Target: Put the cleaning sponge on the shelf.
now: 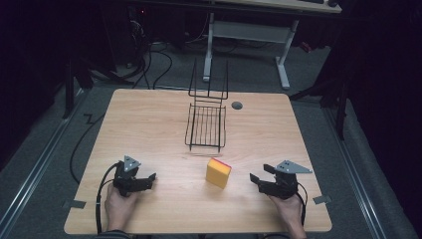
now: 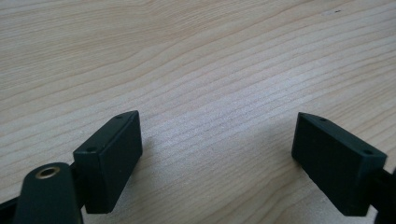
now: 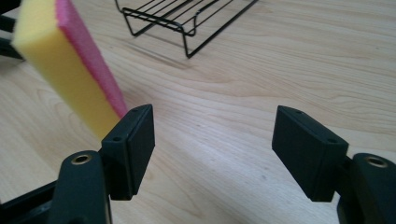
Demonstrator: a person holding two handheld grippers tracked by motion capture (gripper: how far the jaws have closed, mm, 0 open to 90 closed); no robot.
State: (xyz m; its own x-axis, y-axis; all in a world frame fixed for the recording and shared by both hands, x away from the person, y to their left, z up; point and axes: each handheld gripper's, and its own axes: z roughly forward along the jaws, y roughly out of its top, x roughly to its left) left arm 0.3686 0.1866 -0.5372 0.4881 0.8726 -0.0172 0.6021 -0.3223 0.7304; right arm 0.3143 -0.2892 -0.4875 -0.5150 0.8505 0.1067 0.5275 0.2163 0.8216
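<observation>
Pale wood grain is seen across the tabletop [image 1: 149, 129], on which a yellow sponge [image 1: 218, 173] with a pink layer along its far edge is laid flat, near the front edge and between the two tools. In the high view the left tool [image 1: 148, 179] is held in a hand [image 1: 119, 204] at the front left of the tabletop, well apart from the sponge, and its jaws are pointed to the right, toward the sponge. The right tool [image 1: 259, 178] is held in the other hand [image 1: 288, 206] at the front right, near the sponge but apart from it, with its jaws aimed to the left. Both tools are released: in the left gripper view the left tool [image 2: 217, 149] is shown with its two black jaws spread wide over bare wood, with nothing between them, and in the right gripper view the right tool [image 3: 212, 144] is likewise shown spread wide with only wood in the gap. In that same view the sponge [image 3: 60, 65] is seen at the upper left, just beyond the tip of the left-hand jaw, outside the gap. A black wire rack [image 1: 205, 124] is set farther back on the tabletop, behind the sponge and apart from it, with its tall prongs raised at the far end. A small grey round cap [image 1: 237, 105] is set into the tabletop just to the right of the rack.
</observation>
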